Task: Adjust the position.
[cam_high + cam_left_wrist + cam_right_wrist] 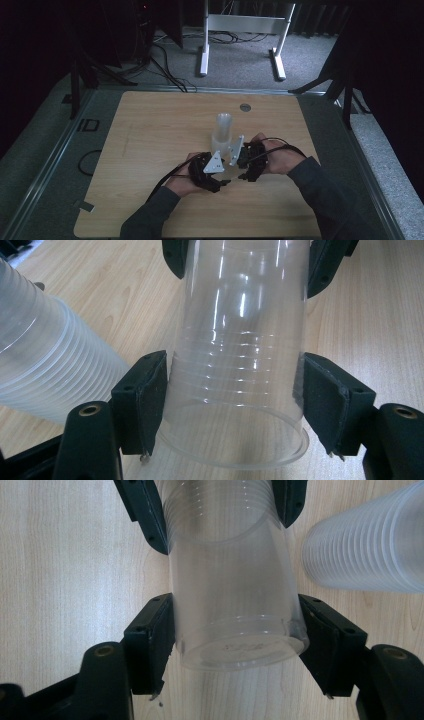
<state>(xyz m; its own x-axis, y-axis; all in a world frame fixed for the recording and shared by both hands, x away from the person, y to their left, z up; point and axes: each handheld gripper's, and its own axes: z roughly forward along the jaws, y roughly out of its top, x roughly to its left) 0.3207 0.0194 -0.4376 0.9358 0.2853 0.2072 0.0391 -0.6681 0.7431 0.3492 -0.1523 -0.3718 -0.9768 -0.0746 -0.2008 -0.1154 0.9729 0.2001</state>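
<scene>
Cup (234, 172), clear and made of plastic, hangs sideways between the two tools, low over the desk (150, 150), close to the person's side. From the high view, the left tool (223, 184) and the right tool (243, 176) meet tip to tip, each held in a hand. Just behind them stands a stack of cups (222, 131), upright on the desk. A small round metal disc (245, 107) sits in the desk near the far edge. On the floor behind the desk stands a white frame (240, 35), with dark cables lying near it.

Looking along the left tool (235, 395), its two black pads press on the cup (240, 365) near the open rim. The left tool is pinching the cup. At the top of this view the right tool (242, 262) sits at the far end of the cup. The stack of cups (45, 370) is just beside, on the left, not touching.

Looking along the right tool (237, 630), its pads sit on each side of the cup (230, 595) near its flat bottom. I cannot tell if they press on it or only sit close. At the top, the left tool (220, 510) pinches the rim end. The stack of cups (370, 550) is on the right, near but apart.
</scene>
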